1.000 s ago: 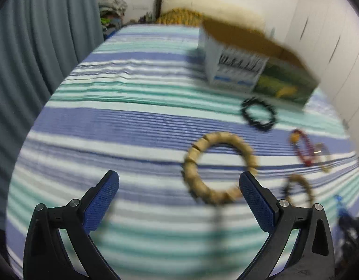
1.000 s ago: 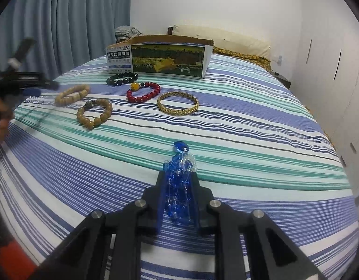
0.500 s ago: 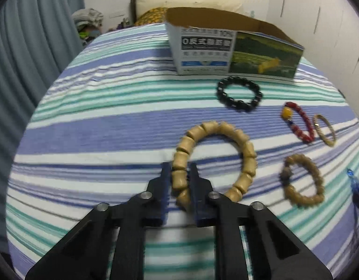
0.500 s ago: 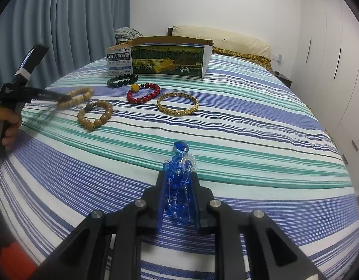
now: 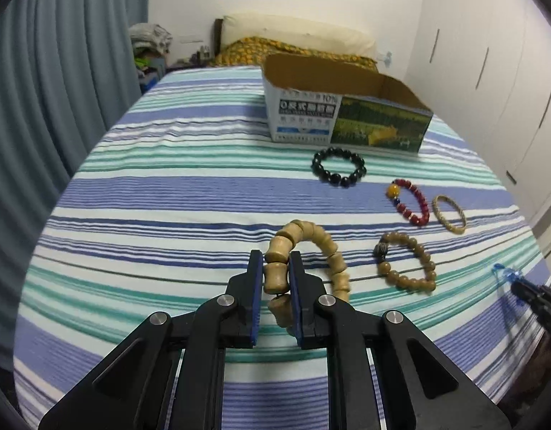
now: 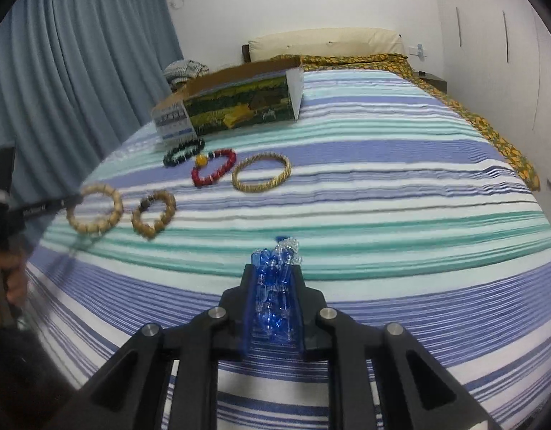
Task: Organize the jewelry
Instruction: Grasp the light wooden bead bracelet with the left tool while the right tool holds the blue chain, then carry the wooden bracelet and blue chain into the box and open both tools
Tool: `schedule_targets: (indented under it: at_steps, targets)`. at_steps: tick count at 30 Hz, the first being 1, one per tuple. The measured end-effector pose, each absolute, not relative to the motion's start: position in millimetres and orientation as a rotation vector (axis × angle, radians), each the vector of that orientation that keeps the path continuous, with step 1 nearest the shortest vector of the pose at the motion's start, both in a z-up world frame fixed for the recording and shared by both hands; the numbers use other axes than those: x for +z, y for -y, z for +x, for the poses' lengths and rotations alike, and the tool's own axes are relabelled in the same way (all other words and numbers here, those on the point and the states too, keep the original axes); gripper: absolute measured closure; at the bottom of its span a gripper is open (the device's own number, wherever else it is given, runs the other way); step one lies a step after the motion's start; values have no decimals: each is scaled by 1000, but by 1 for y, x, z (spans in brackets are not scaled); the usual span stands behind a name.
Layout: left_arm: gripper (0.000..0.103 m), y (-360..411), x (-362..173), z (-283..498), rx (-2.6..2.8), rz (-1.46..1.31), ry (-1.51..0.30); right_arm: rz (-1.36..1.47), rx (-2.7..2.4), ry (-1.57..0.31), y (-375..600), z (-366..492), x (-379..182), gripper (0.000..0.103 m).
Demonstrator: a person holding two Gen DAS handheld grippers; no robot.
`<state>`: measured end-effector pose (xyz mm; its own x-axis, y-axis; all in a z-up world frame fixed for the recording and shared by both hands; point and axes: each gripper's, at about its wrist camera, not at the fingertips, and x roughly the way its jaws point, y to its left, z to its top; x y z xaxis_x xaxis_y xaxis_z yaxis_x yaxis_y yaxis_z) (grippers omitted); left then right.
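My left gripper (image 5: 276, 279) is shut on a light wooden barrel-bead bracelet (image 5: 311, 251), lifted off the striped bedspread so the loop hangs beside the pads. The same bracelet (image 6: 94, 213) shows at the left of the right wrist view, on the left gripper's tip. My right gripper (image 6: 273, 286) is shut on a bunched blue crystal bracelet (image 6: 273, 279). On the bed lie a brown round-bead bracelet (image 5: 406, 261), a black bead bracelet (image 5: 338, 166), a red bead bracelet (image 5: 408, 202) and a woven gold bangle (image 5: 449, 214). An open cardboard box (image 5: 347, 107) stands behind them.
The striped bedspread (image 5: 168, 197) covers the whole bed. Pillows (image 5: 297, 36) lie at the headboard. Blue curtains (image 5: 42, 89) hang on the left and white wardrobe doors (image 5: 490, 53) stand on the right. A person's hand (image 6: 10, 276) holds the left gripper's handle.
My left gripper went from wide open to shut on the wooden bracelet and has lifted it off the bed. The right gripper rolled and moved a little, still holding the blue bracelet.
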<state>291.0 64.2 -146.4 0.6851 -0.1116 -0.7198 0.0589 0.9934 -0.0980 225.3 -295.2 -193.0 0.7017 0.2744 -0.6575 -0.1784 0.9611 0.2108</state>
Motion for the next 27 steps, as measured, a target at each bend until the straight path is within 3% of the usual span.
schedule_targets:
  at_steps: [9,27]
  targets:
    - [90,-68,-129,277,-71,-70,-765,154,259,-699,303,219,-154,85]
    - [90,-76,-108,273,-154,-135,-755,161,324,-697,290,222,-129,85]
